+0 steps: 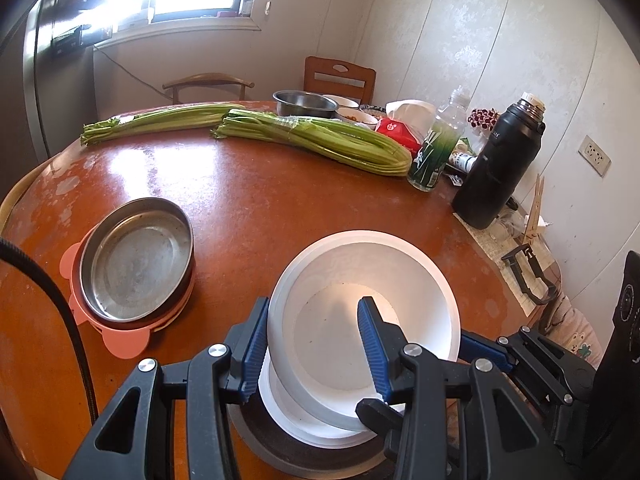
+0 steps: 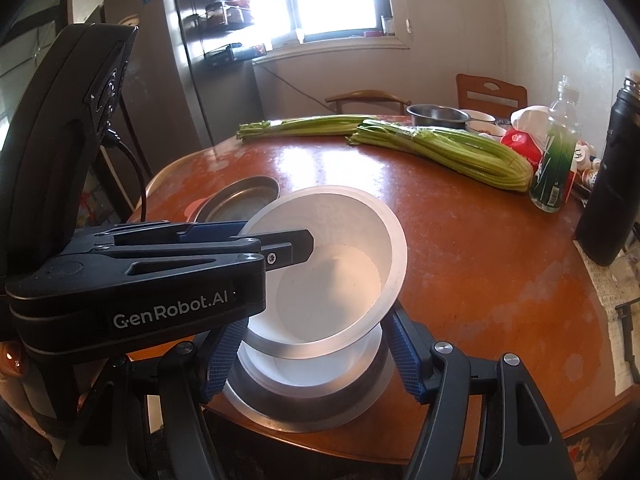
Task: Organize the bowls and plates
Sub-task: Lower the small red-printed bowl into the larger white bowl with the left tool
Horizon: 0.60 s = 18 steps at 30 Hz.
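On the round wooden table (image 1: pixel 260 208), the left gripper (image 1: pixel 316 344) pinches the white bowl's (image 1: pixel 360 280) rim above a white stack the right gripper (image 2: pixel 312 356) straddles, grip unclear, while metal dishes (image 1: pixel 136 256) beside it look already stacked.

Wrist views close over shared table (image 1: pixel 248 200)

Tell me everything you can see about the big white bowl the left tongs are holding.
The white bowl is plain, smooth, wide-rimmed and empty. It tilts, with the left tongs clamped across its near wall, one pad inside and one outside. It sits over a white dish stacked on a metal plate at the table's near edge.
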{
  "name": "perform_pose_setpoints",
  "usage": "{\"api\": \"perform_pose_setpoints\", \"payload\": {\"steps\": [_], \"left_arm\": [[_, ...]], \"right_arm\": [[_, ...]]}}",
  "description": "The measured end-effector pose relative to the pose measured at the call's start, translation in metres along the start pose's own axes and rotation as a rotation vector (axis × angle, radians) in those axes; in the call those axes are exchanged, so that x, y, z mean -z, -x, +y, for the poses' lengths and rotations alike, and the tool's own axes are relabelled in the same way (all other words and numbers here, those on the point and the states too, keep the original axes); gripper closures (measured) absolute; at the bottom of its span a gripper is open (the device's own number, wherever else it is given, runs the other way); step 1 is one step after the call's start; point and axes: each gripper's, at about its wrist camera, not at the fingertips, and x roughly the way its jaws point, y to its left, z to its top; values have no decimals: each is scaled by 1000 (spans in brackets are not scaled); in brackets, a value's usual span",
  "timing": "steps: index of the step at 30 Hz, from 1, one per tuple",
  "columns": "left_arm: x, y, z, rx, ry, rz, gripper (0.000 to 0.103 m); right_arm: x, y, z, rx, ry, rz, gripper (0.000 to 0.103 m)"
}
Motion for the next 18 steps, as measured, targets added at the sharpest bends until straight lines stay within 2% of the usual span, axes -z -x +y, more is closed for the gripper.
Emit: {"api": "perform_pose_setpoints", "payload": {"steps": [18], "left_arm": [[19,-9,4,-26,12,22,60]], "right_arm": [[13,-9,-2,-17,8,34,33]]}}
